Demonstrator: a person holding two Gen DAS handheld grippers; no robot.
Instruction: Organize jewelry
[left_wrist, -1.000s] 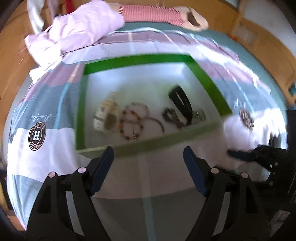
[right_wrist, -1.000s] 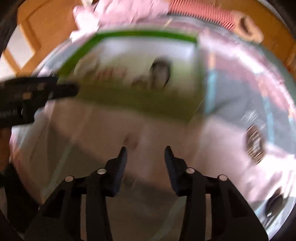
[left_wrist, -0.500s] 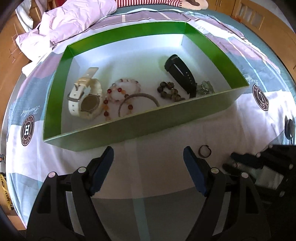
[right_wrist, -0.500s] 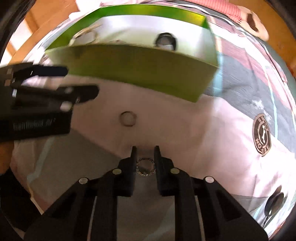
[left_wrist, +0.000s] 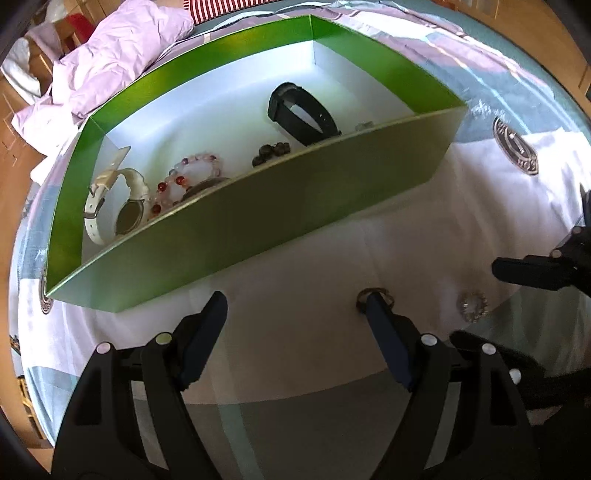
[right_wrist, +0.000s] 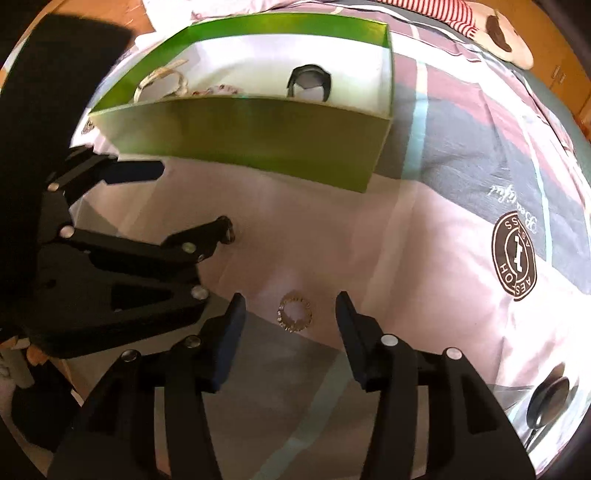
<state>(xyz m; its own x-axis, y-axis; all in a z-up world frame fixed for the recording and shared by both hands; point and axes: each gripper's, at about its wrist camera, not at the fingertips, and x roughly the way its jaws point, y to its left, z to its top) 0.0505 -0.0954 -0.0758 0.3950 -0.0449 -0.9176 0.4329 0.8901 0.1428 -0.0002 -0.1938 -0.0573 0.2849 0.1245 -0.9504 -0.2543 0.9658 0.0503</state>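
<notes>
A sparkly silver ring (right_wrist: 294, 312) lies on the white sheet between the fingers of my right gripper (right_wrist: 290, 306), whose jaws are opening; the pads stand clear of it. The same ring (left_wrist: 472, 305) shows in the left wrist view, right of my left gripper (left_wrist: 293, 306). That gripper is open and low over the sheet, with a small dark ring (left_wrist: 384, 293) just behind its right fingertip. Behind both stands the green box (left_wrist: 258, 206), holding a white watch (left_wrist: 129, 206), bead bracelets (left_wrist: 199, 168) and a black band (left_wrist: 299, 114).
A crumpled lilac duvet (left_wrist: 110, 74) lies behind the box at the left. A striped plush toy (right_wrist: 491, 26) lies at the far right. The sheet has round brown badges (right_wrist: 515, 258). A dark spoon-like object (right_wrist: 546, 402) sits at the right edge.
The right jaws, shut about the sparkly ring half a second ago, now stand apart with the ring on the sheet between them. The left gripper has sunk nearer the sheet and the dark ring.
</notes>
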